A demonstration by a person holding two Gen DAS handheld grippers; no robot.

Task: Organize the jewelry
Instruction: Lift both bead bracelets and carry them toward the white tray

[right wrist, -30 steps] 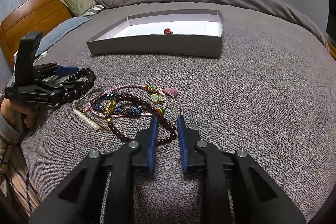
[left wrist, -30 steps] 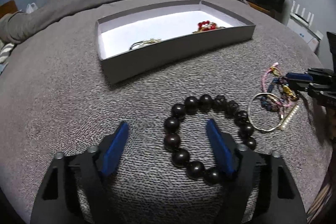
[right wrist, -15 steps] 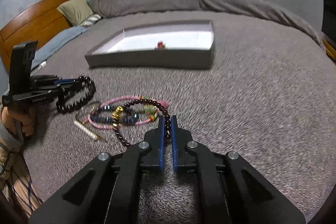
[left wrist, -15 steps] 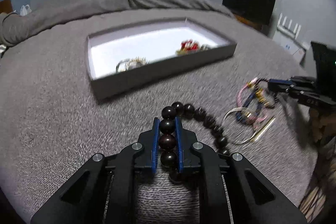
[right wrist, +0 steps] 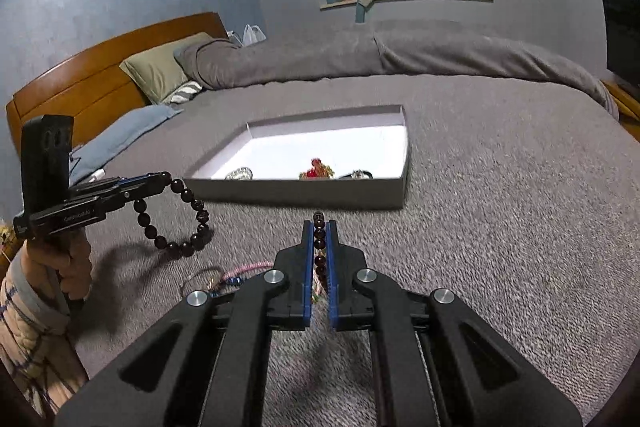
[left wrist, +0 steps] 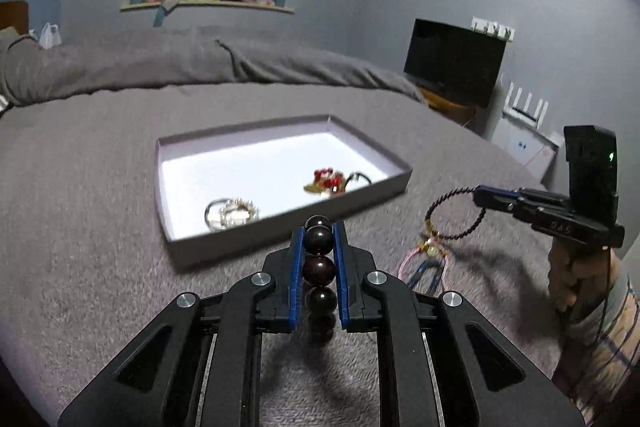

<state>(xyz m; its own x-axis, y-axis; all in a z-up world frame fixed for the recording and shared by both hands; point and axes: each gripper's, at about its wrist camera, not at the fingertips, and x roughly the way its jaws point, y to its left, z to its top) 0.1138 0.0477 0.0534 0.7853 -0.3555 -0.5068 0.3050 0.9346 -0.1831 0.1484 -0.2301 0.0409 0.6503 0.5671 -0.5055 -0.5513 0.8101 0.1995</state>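
Black tongs [left wrist: 319,239], blue pads [left wrist: 297,267], silver screws [left wrist: 261,278]

The lower beads of the big dark bracelet [left wrist: 319,269] drop out of sight between the left hand-held gripper [left wrist: 319,239] fingers, its loop hidden behind the black body. The thin beaded bracelet [right wrist: 319,231] likewise vanishes below the right hand-held gripper [right wrist: 319,227]. The leftover cords [left wrist: 426,269] on the bed are smeared by motion, strands impossible to separate, partly covered in the right view. Pieces in the grey box [left wrist: 280,125] are too small and overexposed to identify. A sleeve [right wrist: 28,339] is cut off at the edge.
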